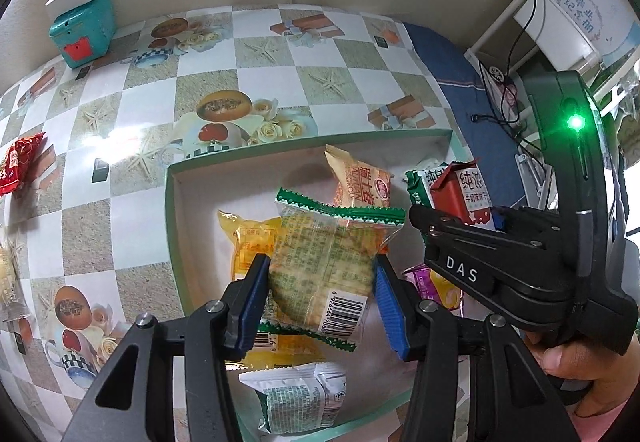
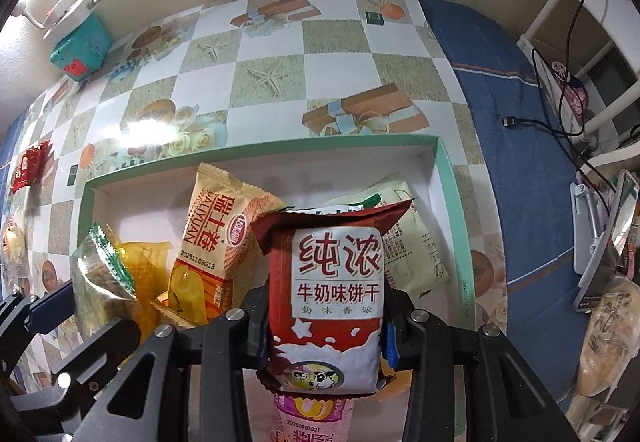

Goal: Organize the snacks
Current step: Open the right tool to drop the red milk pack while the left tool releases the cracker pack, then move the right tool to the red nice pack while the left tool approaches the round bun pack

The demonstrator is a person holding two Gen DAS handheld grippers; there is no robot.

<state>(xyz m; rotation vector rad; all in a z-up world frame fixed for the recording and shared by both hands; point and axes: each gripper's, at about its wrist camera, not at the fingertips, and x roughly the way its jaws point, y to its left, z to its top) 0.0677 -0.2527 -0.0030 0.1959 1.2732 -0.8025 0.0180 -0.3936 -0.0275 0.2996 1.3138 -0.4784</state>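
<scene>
My left gripper is shut on a clear green-edged cracker packet and holds it over the shallow green-rimmed box. My right gripper is shut on a red and white milk biscuit packet, also over the box; it shows at the right of the left wrist view. In the box lie an orange packet, a yellow packet, a white packet, a purple packet and a pale packet.
A red snack packet lies on the checked tablecloth at the far left. A teal box with a white power strip stands at the back left. A blue cloth and cables lie to the right.
</scene>
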